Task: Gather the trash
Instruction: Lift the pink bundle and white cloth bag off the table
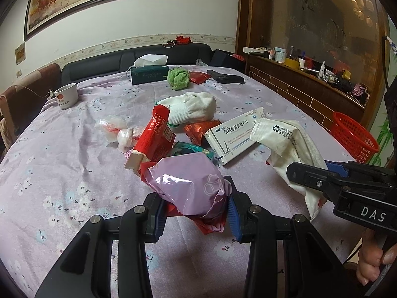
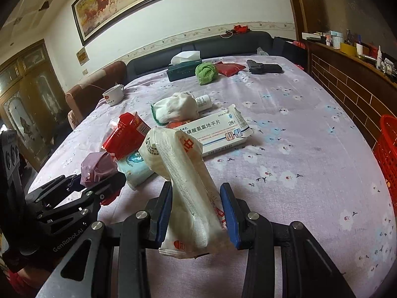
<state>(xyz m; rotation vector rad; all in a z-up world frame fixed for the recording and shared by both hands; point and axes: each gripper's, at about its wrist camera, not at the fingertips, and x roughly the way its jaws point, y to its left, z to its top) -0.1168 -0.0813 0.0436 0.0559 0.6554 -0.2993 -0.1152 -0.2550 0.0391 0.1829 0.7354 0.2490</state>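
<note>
My left claw (image 1: 196, 213) pinches a crumpled lilac bag (image 1: 188, 183) at lower centre, seemingly just above the tabletop (image 1: 74, 173). My right claw (image 2: 196, 213) grips a white wrapper (image 2: 188, 188); a red basket (image 2: 387, 154) sits at right edge.

A lilac floral-clothed surface (image 1: 62, 173) carries a white sock (image 1: 191, 109) at its middle; beyond it sit a tissue box (image 1: 148, 74) and green cloth ball (image 1: 178, 78), left a cup (image 1: 66, 95), nearer a medicine box (image 1: 233, 134).
</note>
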